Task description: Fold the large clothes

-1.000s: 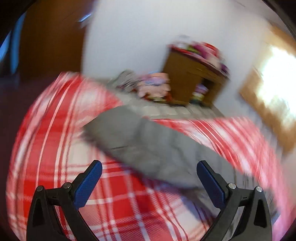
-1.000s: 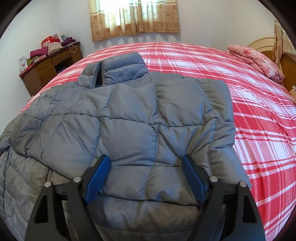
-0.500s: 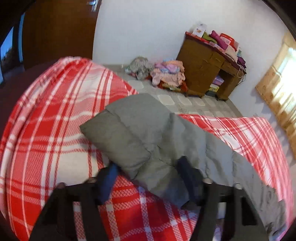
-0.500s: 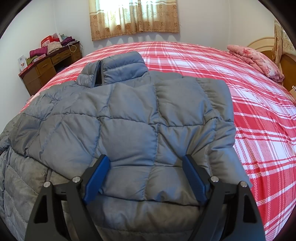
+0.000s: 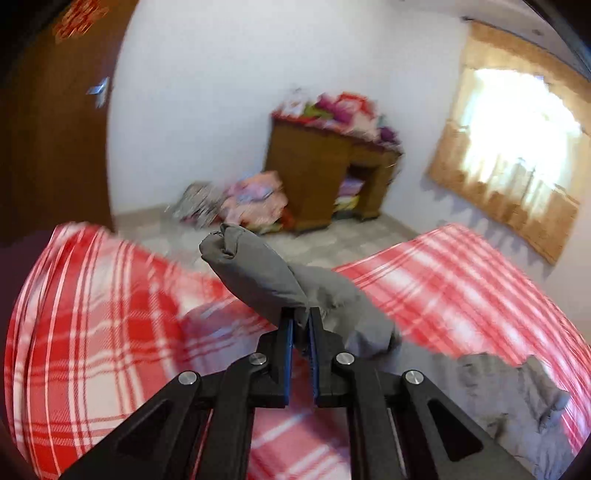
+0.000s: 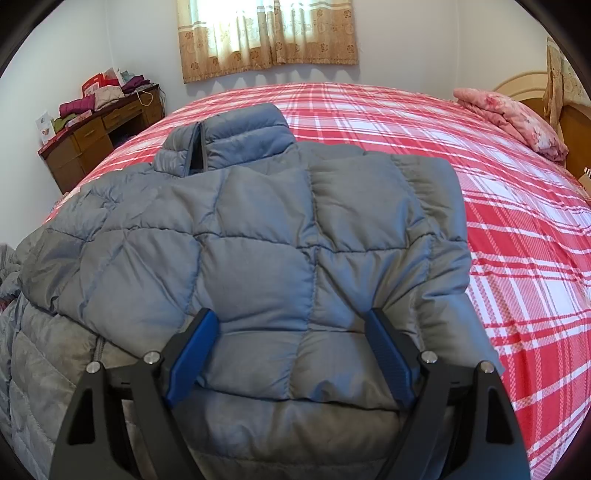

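Note:
A grey quilted puffer jacket (image 6: 258,251) lies on the red plaid bed (image 6: 517,236), collar at the far end, one side folded over its body. My right gripper (image 6: 291,332) is open and hovers just above the jacket's near part, holding nothing. In the left wrist view my left gripper (image 5: 300,317) is shut on the jacket's grey sleeve (image 5: 258,273) and holds it lifted above the bed (image 5: 110,332), the cuff end sticking up and away. More grey jacket fabric (image 5: 517,387) lies at the lower right.
A wooden desk (image 5: 325,177) piled with clothes stands against the wall, with a heap of clothes (image 5: 243,199) on the floor beside it. A curtained window (image 6: 266,33) is behind the bed. A pink pillow (image 6: 513,118) lies by the headboard at the far right.
My left gripper closed on the sleeve and lifted it off the bed. My right gripper and the jacket body stayed still.

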Tool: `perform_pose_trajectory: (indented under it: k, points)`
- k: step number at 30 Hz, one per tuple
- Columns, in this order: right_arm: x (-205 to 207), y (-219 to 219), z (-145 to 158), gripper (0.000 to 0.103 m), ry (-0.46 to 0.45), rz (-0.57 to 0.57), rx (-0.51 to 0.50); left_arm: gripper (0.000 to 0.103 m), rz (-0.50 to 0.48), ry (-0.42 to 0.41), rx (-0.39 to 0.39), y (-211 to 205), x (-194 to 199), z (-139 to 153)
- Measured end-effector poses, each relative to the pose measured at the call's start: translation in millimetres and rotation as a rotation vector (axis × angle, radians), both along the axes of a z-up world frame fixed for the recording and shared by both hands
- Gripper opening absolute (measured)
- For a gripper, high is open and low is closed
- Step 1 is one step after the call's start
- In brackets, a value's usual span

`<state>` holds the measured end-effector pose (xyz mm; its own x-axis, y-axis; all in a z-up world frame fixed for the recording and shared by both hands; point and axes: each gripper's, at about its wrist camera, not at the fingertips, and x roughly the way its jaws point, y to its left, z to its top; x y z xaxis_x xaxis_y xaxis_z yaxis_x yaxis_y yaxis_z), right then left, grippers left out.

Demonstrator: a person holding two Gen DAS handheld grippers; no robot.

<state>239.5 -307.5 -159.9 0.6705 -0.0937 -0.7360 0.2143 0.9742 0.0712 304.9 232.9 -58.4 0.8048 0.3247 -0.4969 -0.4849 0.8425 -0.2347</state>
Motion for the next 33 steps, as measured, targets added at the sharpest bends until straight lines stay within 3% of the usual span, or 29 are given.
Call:
perform_pose_trajectory:
  k: [2, 5, 9, 13, 17, 21, 24, 28, 29, 30, 32, 33]
  points:
    - [0, 0, 0, 0.085, 0.0, -0.001, 0.0, 0.006, -0.068, -0.048, 0.04, -24, 1, 16]
    - [0, 0, 0, 0.085, -0.003, -0.002, 0.006, 0.006, -0.25, -0.136, 0.151, -87, -6, 42]
    - [0, -3, 0, 0.085, -0.009, -0.006, 0.021, 0.006, -0.582, -0.183, 0.303, -202, -22, 42]
    - [-2, -7, 0, 0.085, -0.018, -0.011, 0.046, 0.007, -0.768, -0.126, 0.359, -277, -31, 9]
    - [-4, -14, 0, 0.085, -0.034, -0.022, 0.092, 0.007, -0.972, 0.032, 0.355, -321, -33, -39]
    - [-6, -20, 0, 0.086, -0.046, -0.022, 0.12, 0.007, -1.019, 0.172, 0.297, -323, -35, -70]
    - [-6, -22, 1, 0.086, -0.051, -0.02, 0.137, 0.008, -1.003, 0.194, 0.224, -304, -44, -73]
    - [-6, -23, 1, 0.091, -0.048, -0.014, 0.155, 0.015, -0.987, 0.204, 0.219, -277, -60, -67]
    - [-5, -22, 1, 0.095, -0.038, -0.005, 0.158, 0.023, -0.985, 0.206, 0.218, -276, -58, -67]
    - [-4, -22, 1, 0.095, -0.027, -0.001, 0.153, 0.041, -0.986, 0.214, 0.214, -273, -62, -70]
    - [-8, -21, 8, 0.095, -0.005, -0.004, 0.145, 0.056, -0.965, 0.229, 0.218, -268, -66, -75]
    - [-11, -23, 12, 0.095, -0.018, -0.004, 0.165, 0.057, -0.951, 0.224, 0.212, -262, -67, -76]
